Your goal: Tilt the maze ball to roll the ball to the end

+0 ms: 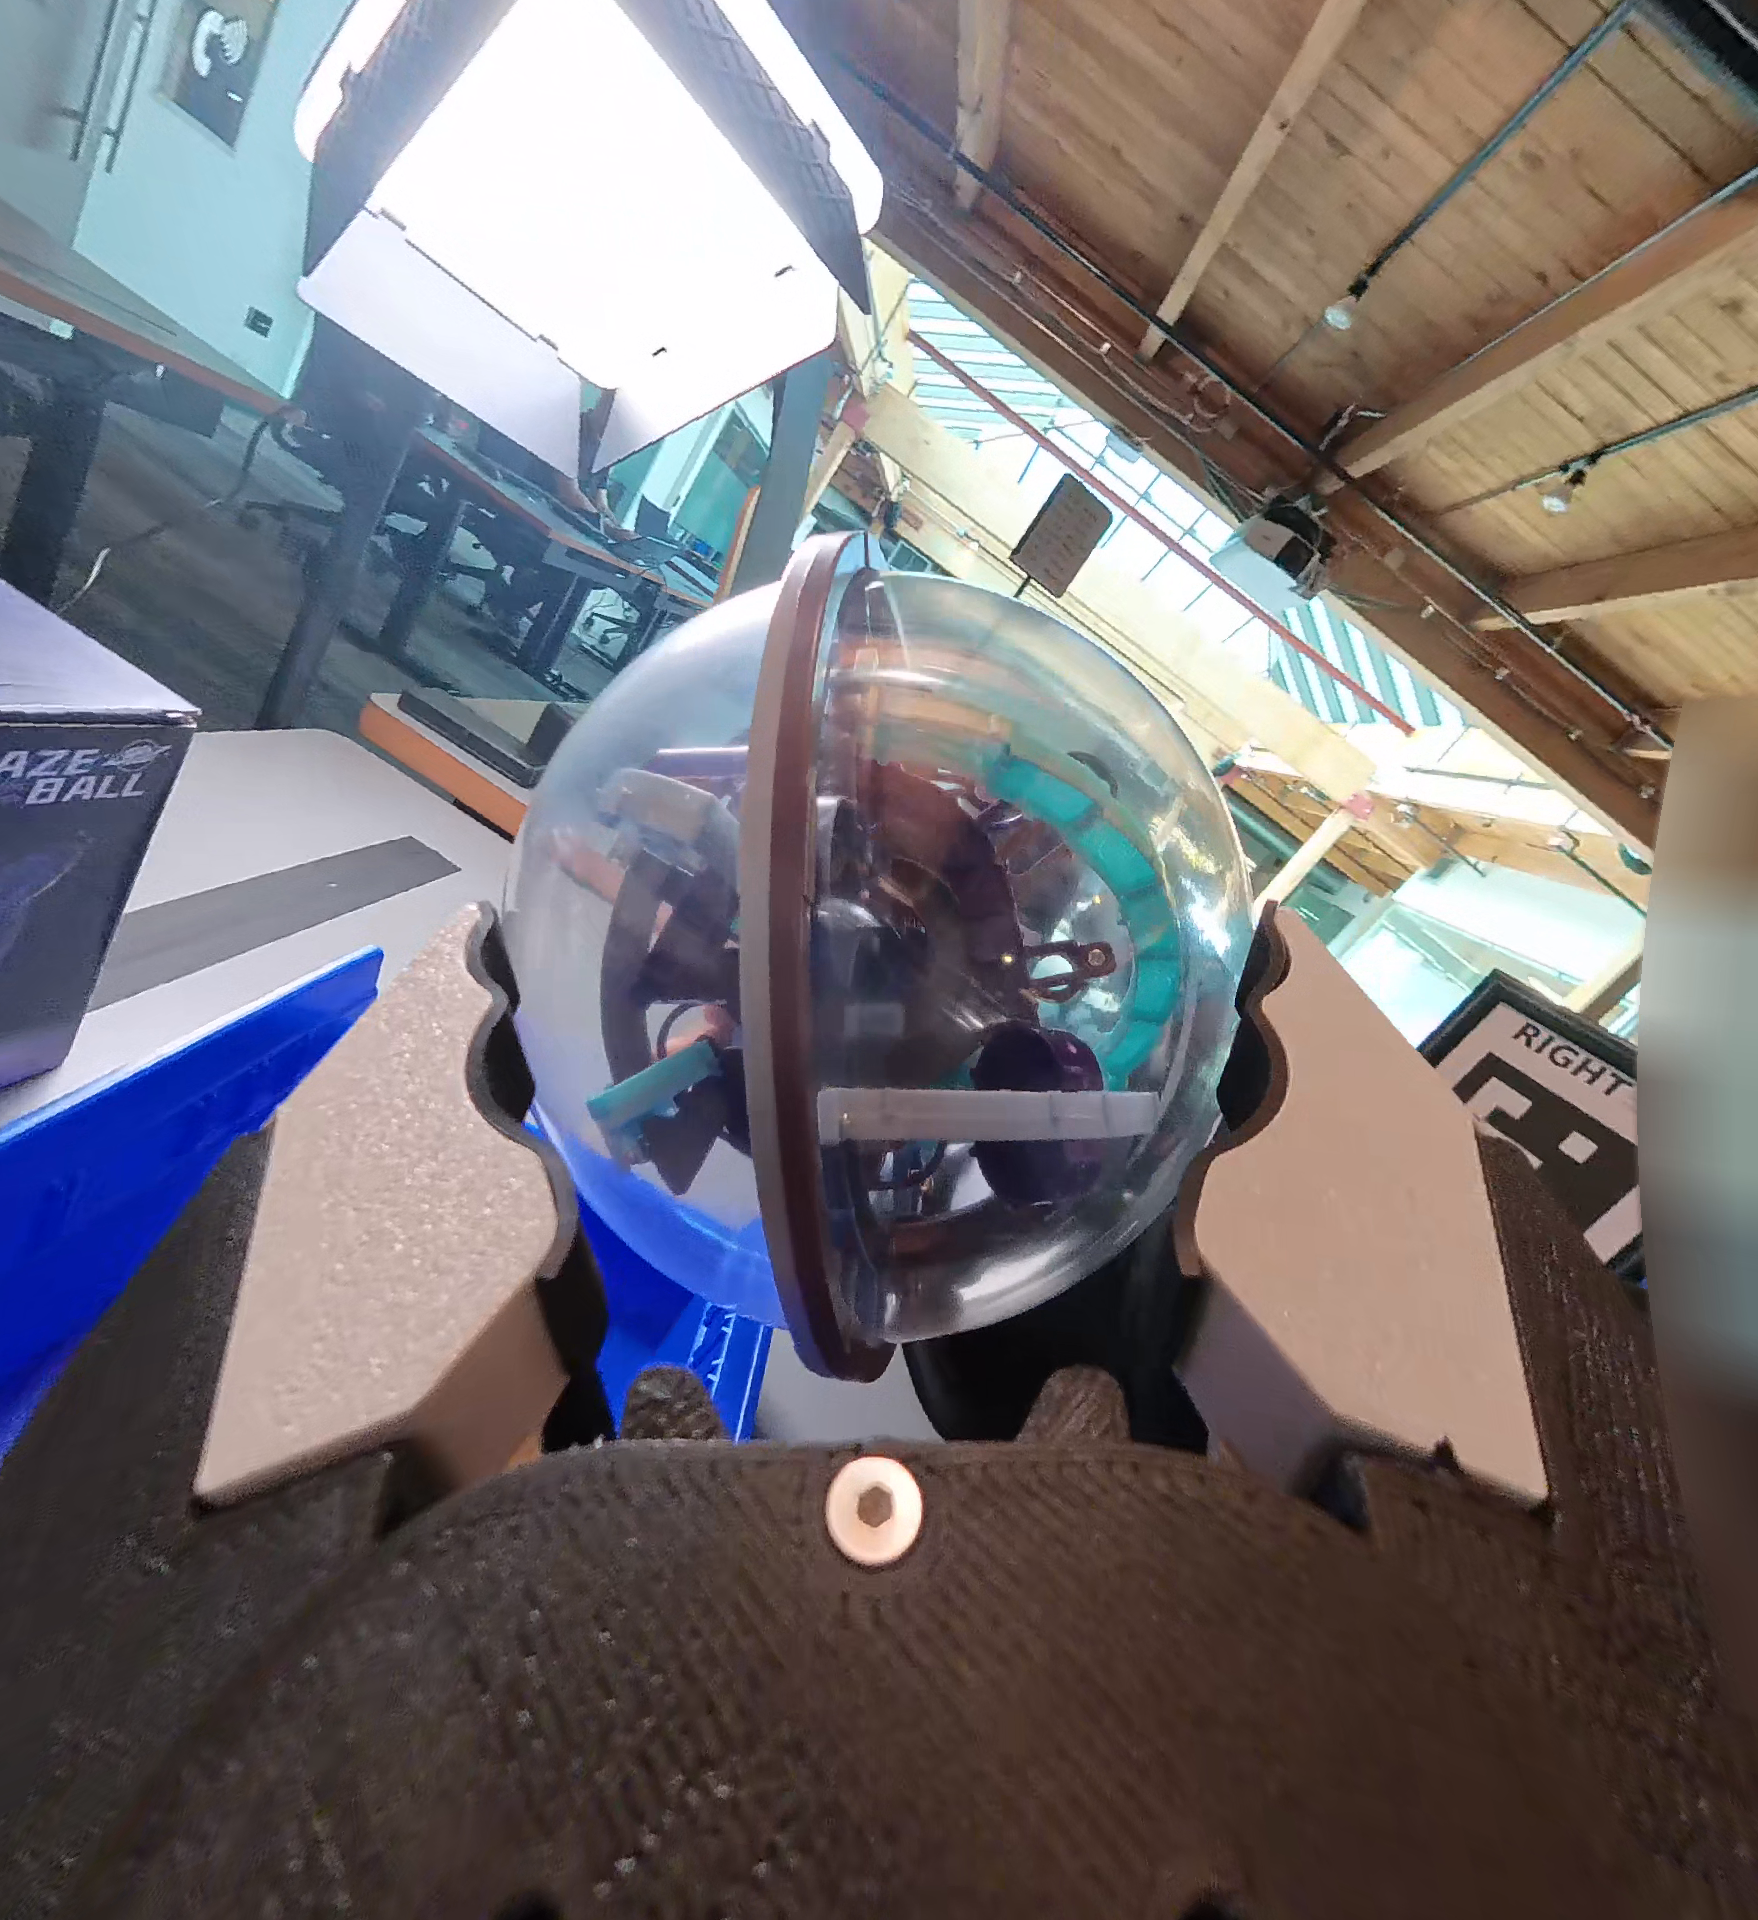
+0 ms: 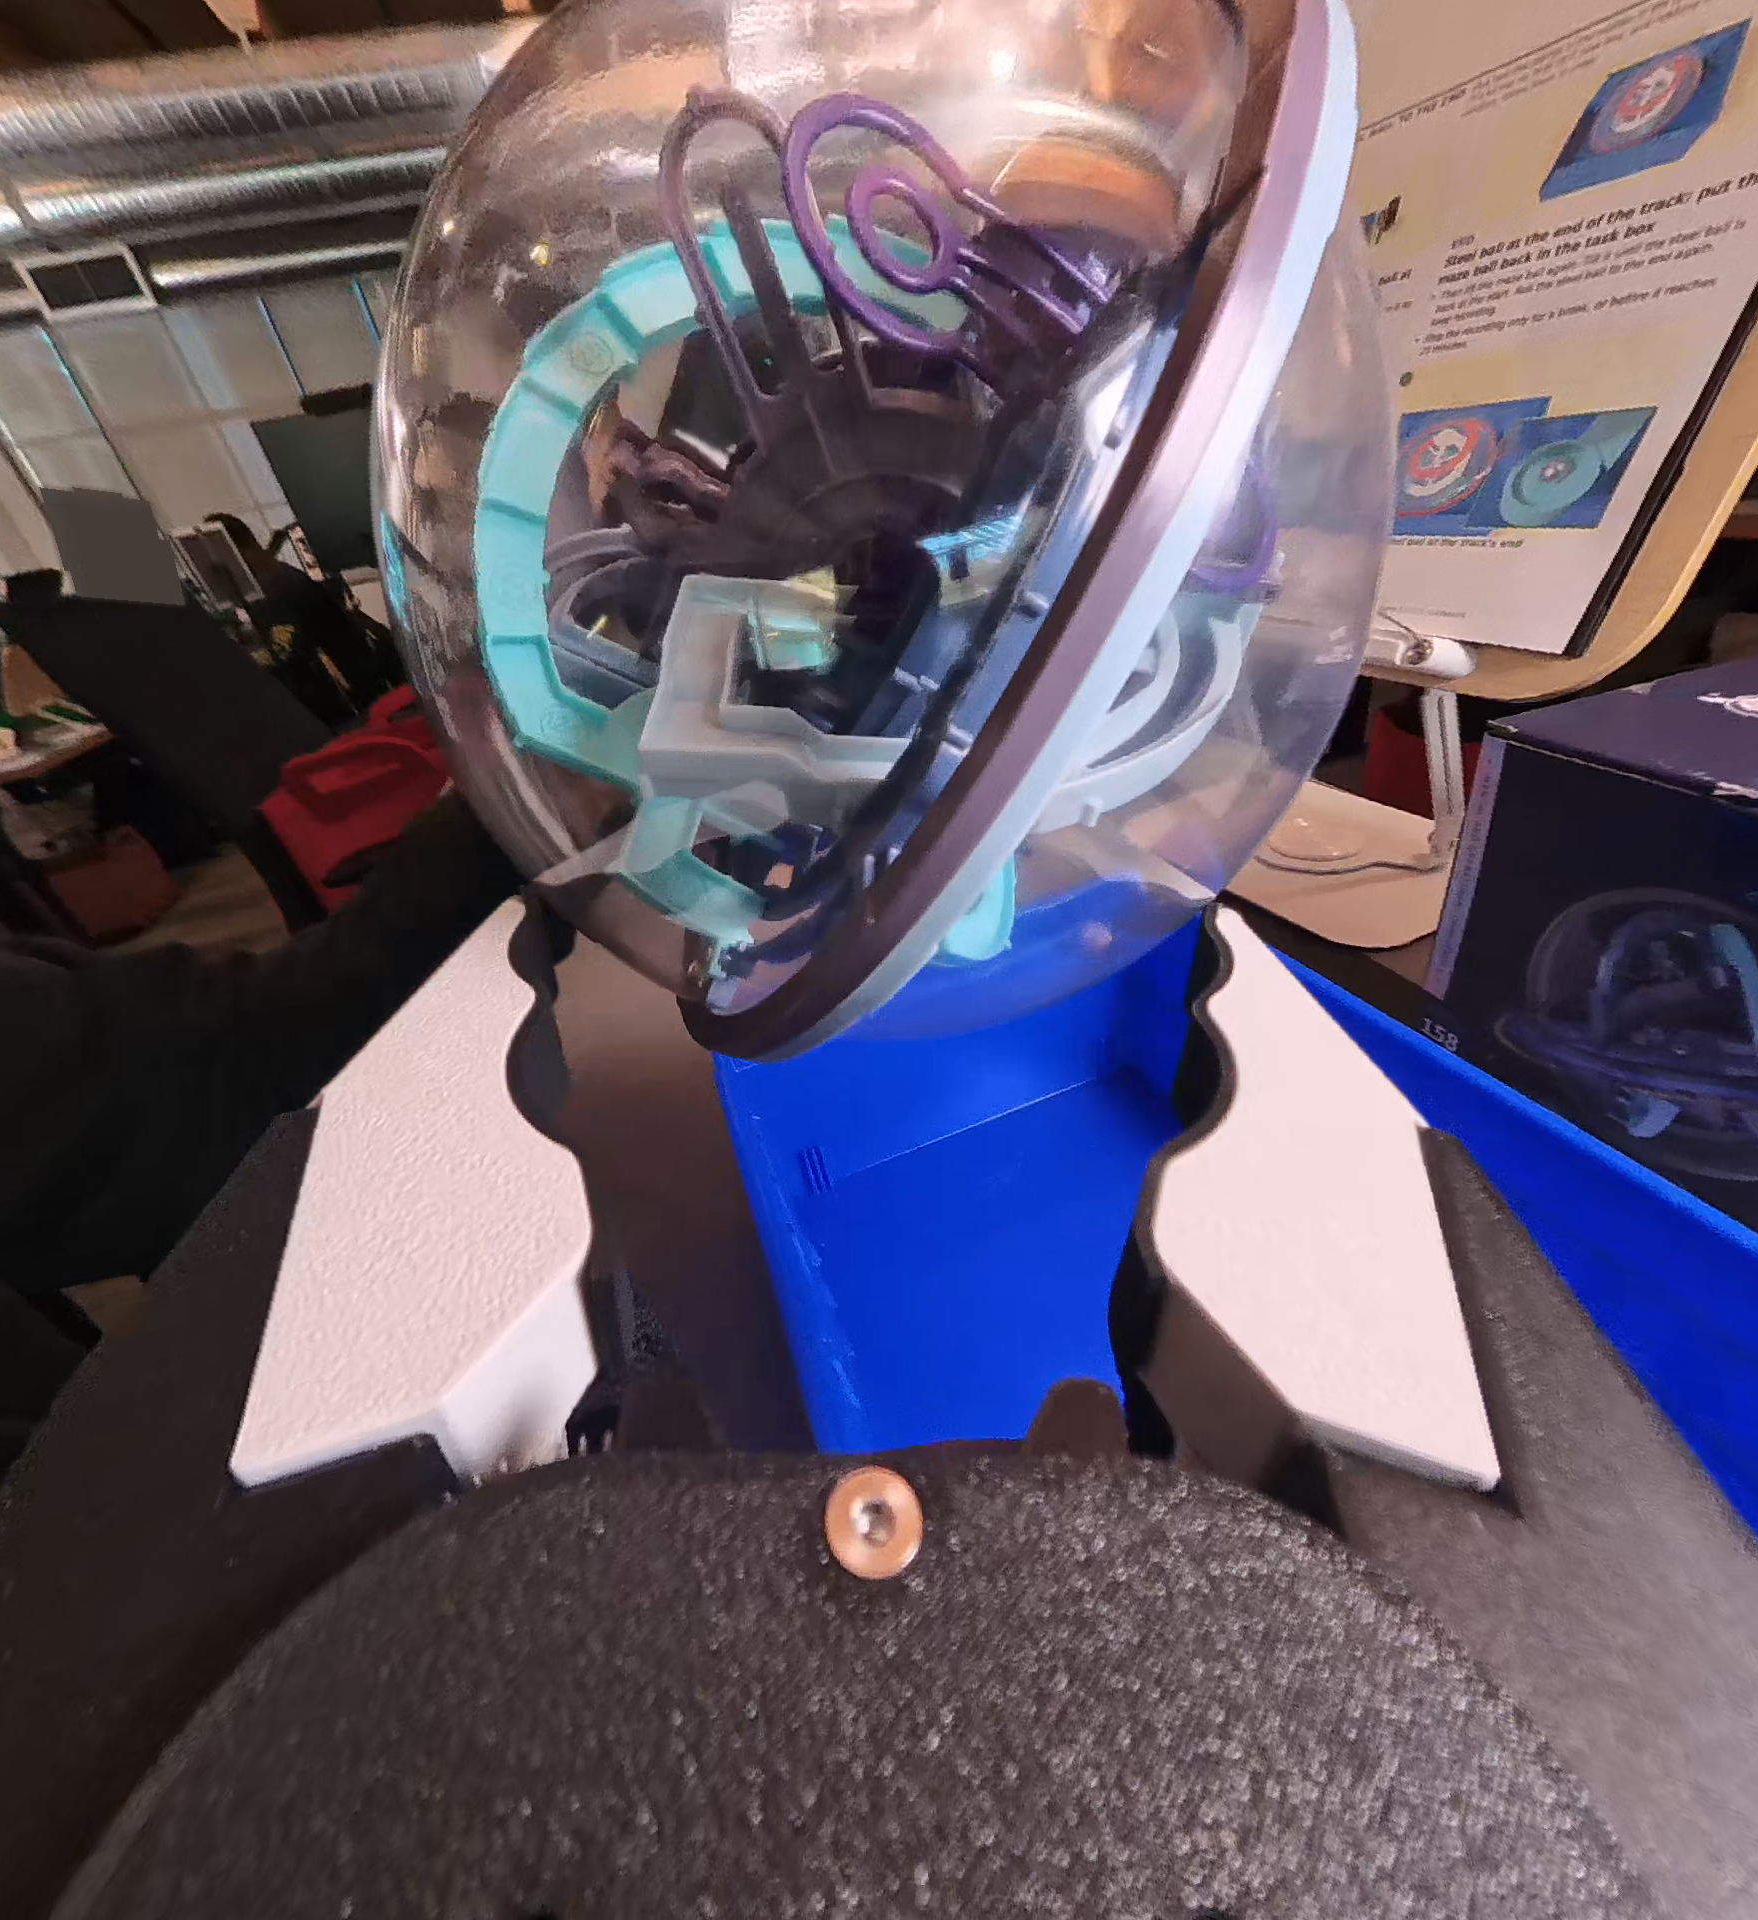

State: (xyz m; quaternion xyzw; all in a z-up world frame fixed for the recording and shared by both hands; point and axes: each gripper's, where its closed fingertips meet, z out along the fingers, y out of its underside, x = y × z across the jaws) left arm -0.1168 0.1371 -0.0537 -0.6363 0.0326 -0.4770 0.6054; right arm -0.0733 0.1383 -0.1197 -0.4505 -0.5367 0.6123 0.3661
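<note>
Two hand-held grippers are sharing the work here. The left hand-held gripper (image 1: 880, 1023) is clamping the maze ball (image 1: 880, 951) between its wavy pads, one finger pressing each side of the clear sphere, with the dark seam ring (image 1: 787, 966) standing almost upright between them. The right hand-held gripper (image 2: 870, 1013) is standing with its fingers apart; the sphere (image 2: 854, 499) is sitting above and just beyond its tips, and I cannot tell whether either pad (image 2: 532, 997) is actually touching the shell.

Held up like this, the maze ball is hanging clear of the blue bin (image 2: 958, 1226) below it, with the printed box (image 1: 23, 852) resting on the grey worktop (image 1: 262, 800) off to one side and an instruction sheet (image 2: 1581, 343) propped behind.

Judging by the pose, the tilting step is under way: the sphere is lifted and canted, the teal track (image 2: 522, 540) curving round one side and the purple loops (image 2: 885, 229) near the top. The small rolling ball itself I cannot pick out among the tracks, so how far along the run it is remains unclear.

Next, I would expect slow, small rolls of the wrist, keeping the squeeze firm on the slippery shell while the open hand-held gripper steadies or takes over the far side.
</note>
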